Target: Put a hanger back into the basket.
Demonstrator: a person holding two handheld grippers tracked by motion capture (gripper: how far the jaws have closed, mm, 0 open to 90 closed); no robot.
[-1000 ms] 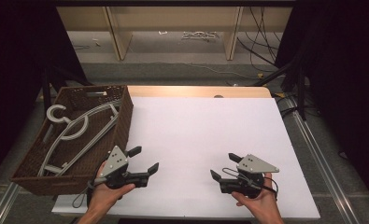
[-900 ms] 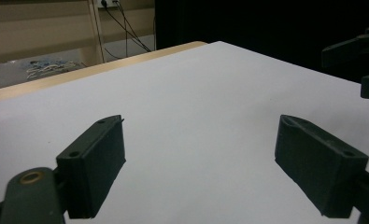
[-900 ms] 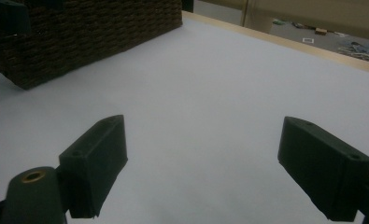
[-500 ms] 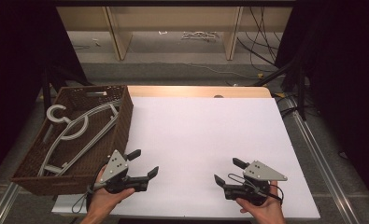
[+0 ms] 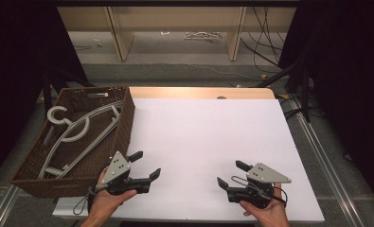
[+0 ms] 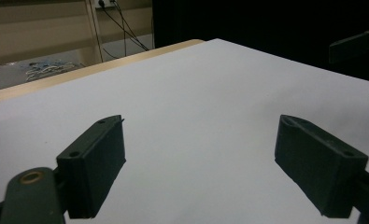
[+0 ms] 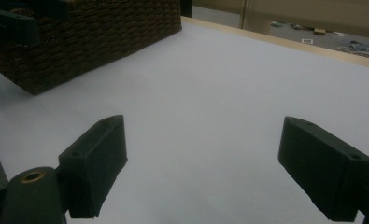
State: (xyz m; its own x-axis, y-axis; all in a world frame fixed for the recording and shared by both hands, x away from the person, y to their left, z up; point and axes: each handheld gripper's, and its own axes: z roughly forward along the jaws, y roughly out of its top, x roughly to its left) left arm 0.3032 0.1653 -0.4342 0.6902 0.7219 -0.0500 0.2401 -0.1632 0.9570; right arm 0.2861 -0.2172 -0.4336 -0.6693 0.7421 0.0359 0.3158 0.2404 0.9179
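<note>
Left tool: held in the person's left hand, just beside the near right corner of the basket; jaws spread wide, released, nothing between them; low over bare desk.
Right tool: held in the person's right hand, well to the right of the basket, near the desk's front edge; jaws spread wide, released, nothing between them.
Basket: dark brown woven wicker, rectangular, at the left edge of the desk; its near wall also shows in the right gripper view.
Hangers: pale grey, lying flat inside the basket, stacked slantwise, one hook curled toward the basket's far left corner; apart from both tools.
Desk: white top, wooden strip along the far edge; bare to the right of the basket.
Floor beyond the basket: cables and wooden shelf uprights.
</note>
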